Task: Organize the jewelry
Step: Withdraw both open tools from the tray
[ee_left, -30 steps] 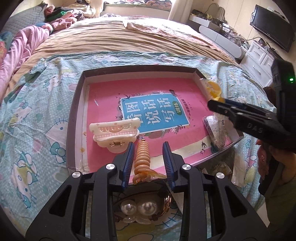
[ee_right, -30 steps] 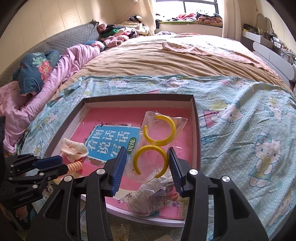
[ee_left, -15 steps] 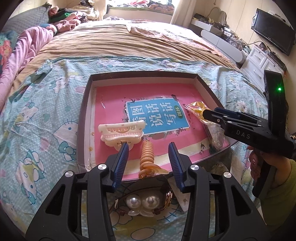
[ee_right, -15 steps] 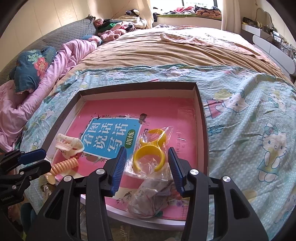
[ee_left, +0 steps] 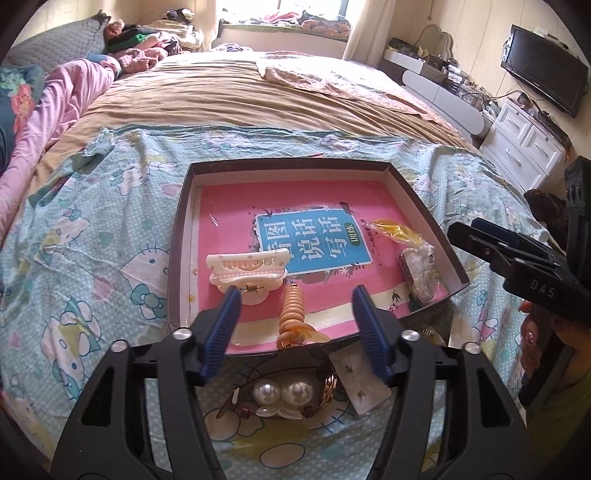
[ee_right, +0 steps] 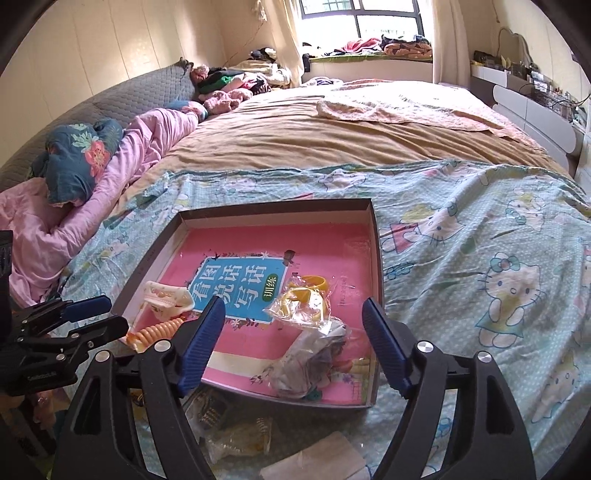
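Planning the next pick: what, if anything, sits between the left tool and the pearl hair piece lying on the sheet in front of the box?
Nothing visible. The left tool stands open above the pearl hair piece, with only bare sheet around it.

Sunlit bedroom, wide bed [ee_right: 332,140], bright window [ee_right: 362,22], white drawers [ee_left: 524,147], wall television [ee_left: 543,85], possibly a mirror behind.

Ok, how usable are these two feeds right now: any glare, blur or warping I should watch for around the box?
Left wrist view: sharp, daylight from the far window, a faint sheen on the pink book cover, and fisheye bending the box walls. Right wrist view: the window is blown out, the clear bag of yellow rings catches highlights, and the edges curve; no motion blur.
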`<state>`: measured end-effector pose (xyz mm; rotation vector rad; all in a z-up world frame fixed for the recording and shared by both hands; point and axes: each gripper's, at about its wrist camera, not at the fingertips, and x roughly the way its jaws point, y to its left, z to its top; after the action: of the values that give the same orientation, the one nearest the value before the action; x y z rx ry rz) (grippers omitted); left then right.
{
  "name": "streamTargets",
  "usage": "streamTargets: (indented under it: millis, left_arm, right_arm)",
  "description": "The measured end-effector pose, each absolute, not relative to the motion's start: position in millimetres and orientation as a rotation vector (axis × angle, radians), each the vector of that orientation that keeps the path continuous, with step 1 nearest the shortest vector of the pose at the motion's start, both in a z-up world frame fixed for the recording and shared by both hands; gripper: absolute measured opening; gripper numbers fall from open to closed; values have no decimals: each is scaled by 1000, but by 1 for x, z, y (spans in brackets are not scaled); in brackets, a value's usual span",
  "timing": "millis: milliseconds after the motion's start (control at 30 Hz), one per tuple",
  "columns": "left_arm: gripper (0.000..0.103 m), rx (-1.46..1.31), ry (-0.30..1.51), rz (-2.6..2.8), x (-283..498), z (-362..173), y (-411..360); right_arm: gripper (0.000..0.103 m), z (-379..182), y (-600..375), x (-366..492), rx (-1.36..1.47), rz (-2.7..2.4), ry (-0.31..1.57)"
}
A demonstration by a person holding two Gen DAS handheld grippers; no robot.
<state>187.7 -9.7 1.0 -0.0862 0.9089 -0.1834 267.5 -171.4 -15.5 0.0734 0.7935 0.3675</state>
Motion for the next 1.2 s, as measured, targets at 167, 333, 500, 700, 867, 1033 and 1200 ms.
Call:
streamTargets:
  millis: [167,333,500,700,867,1033,1200]
  left_arm:
    - [67,-89,885,-179,181,9,-8]
    - [78,-86,860,-165,174,17,-4]
    - [86,-90,838,-159,167,24,-1]
    - [89,-104,814,-153,158,32,5]
    - [89,-123,794,-131,150,38,16]
    - [89,-137,781,-107,140,41,27]
    - [89,-150,782,-84,132,40,36]
  right_arm:
    - [82,-4,-175,256,83,367,763]
    - [83,8,-175,246,82,370,736]
    - [86,16,-176,237,84,369,717]
    - [89,25,-176,226,79,372,696]
    - [90,32,-178,218,81,370,679]
    - [90,36,-176,209,79,376,669]
    - [90,37,-173,201,75,388,667]
